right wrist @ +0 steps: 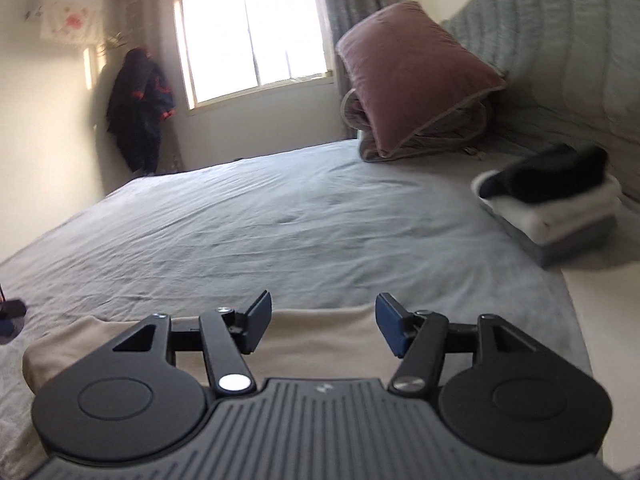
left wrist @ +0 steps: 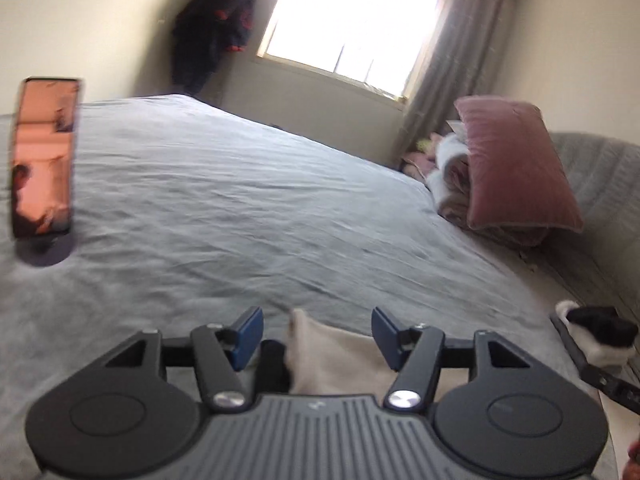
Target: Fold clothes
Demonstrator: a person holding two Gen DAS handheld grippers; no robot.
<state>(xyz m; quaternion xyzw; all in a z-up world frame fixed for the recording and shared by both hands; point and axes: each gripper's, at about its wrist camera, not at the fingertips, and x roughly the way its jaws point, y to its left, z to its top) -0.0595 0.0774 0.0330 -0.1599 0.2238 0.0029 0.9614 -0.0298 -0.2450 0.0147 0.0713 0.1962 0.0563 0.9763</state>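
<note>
Beige garment (right wrist: pixel 320 344) on bed under right gripper (right wrist: pixel 318 326), unpinched.

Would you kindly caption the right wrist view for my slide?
Open right gripper above a beige garment on the grey bed.

Matt black plastic on both tongs, left (left wrist: pixel 318 334) and right (right wrist: pixel 322 326), with dull blue pads (left wrist: pixel 249 338), a ribbed grey housing and small shiny metal pivot caps (right wrist: pixel 233 382). Soft, finely creased grey cloth across the bed (right wrist: pixel 256 224), with smooth matt beige fabric (right wrist: pixel 320 340) near at hand. Velvety dusty-pink cloth with grey piping on the far pillow (right wrist: pixel 408 76), fluffy white and black knit in the folded stack (right wrist: pixel 552 204) at right.
</note>
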